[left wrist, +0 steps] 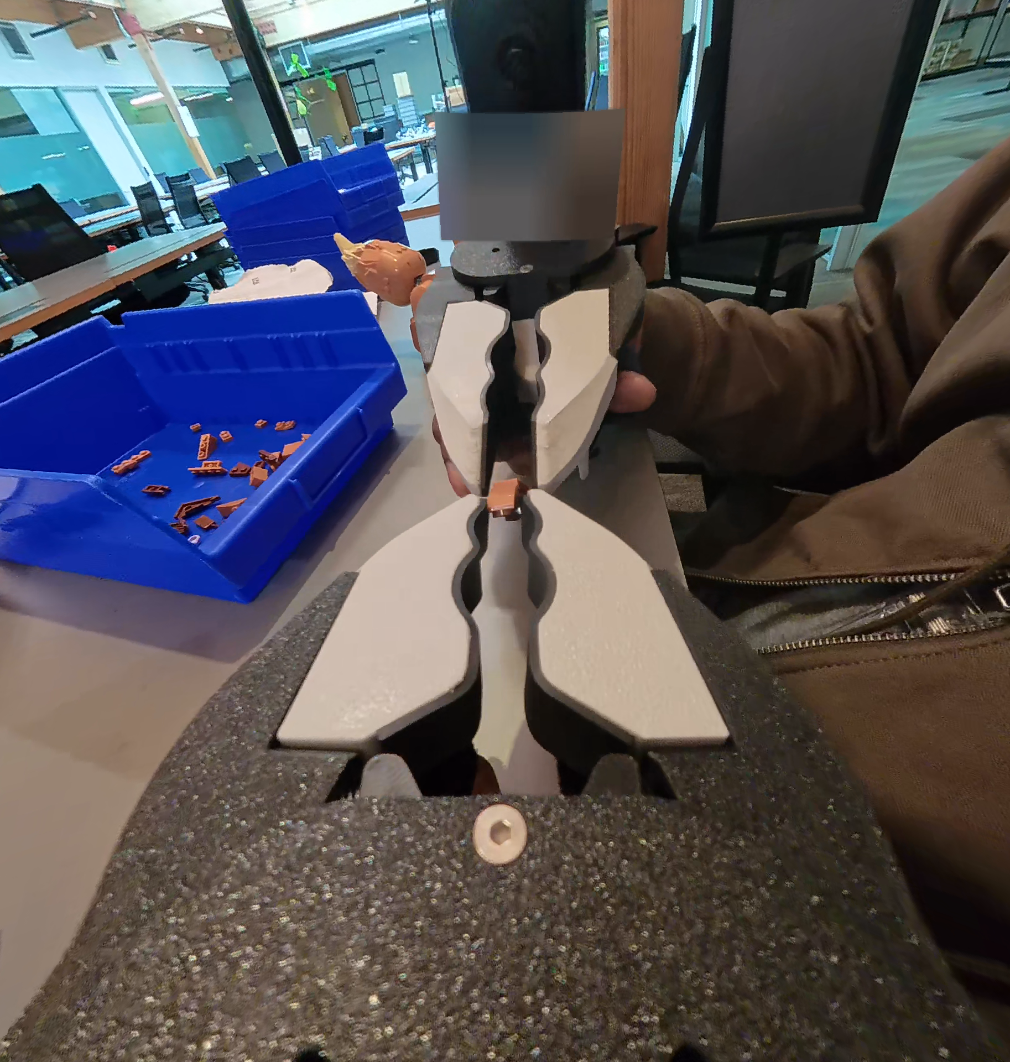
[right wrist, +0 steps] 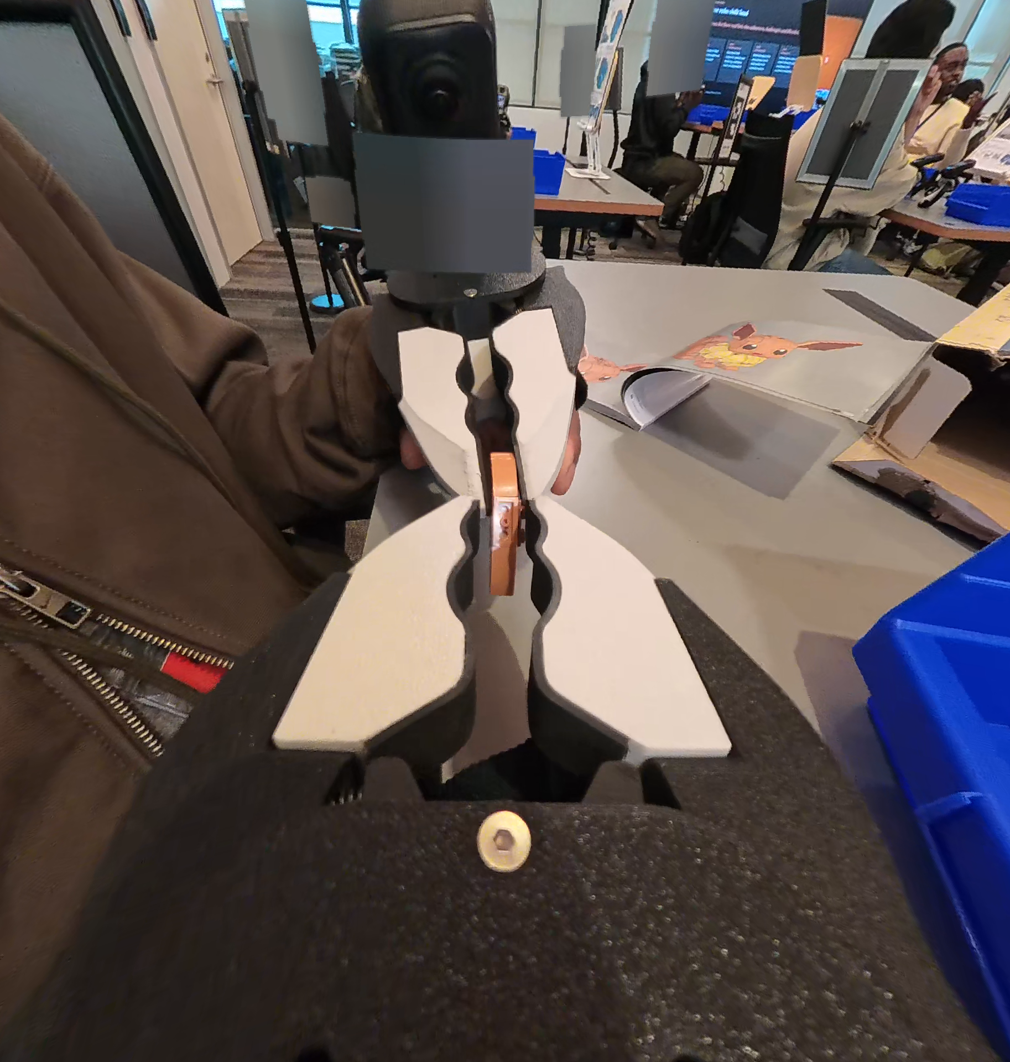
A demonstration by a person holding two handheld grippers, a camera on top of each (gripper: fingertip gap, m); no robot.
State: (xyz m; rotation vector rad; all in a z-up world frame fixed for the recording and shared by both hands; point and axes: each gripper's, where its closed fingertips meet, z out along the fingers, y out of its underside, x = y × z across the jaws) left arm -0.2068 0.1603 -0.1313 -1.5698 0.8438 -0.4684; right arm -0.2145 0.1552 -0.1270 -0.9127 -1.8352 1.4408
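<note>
1. Brown brick pieces [right wrist: 502,528] pinched tip to tip between both hand-held grippers, above counter [right wrist: 692,517] near edge.
2. Left hand-held gripper [left wrist: 504,501] clamped on small brown piece [left wrist: 504,499].
3. Right hand-held gripper [right wrist: 502,506] clamped on longer brown piece, long axis along fingers, toward left hand-held gripper.

Open office: grey tables [right wrist: 721,517], black chairs [left wrist: 152,201] (glass partitions [left wrist: 43,149] behind).

A blue bin [left wrist: 342,414] sits on the grey table [left wrist: 146,661] with small brown bricks [left wrist: 215,465] scattered on its floor, and a stack of blue bins [left wrist: 319,212] stands behind it beside a brown brick figure [left wrist: 385,267]. An open booklet [right wrist: 738,368] showing a brown cartoon animal lies on the table next to a torn cardboard box [right wrist: 951,414]. Farther back, people sit at desks [right wrist: 594,195] carrying more blue bins.
</note>
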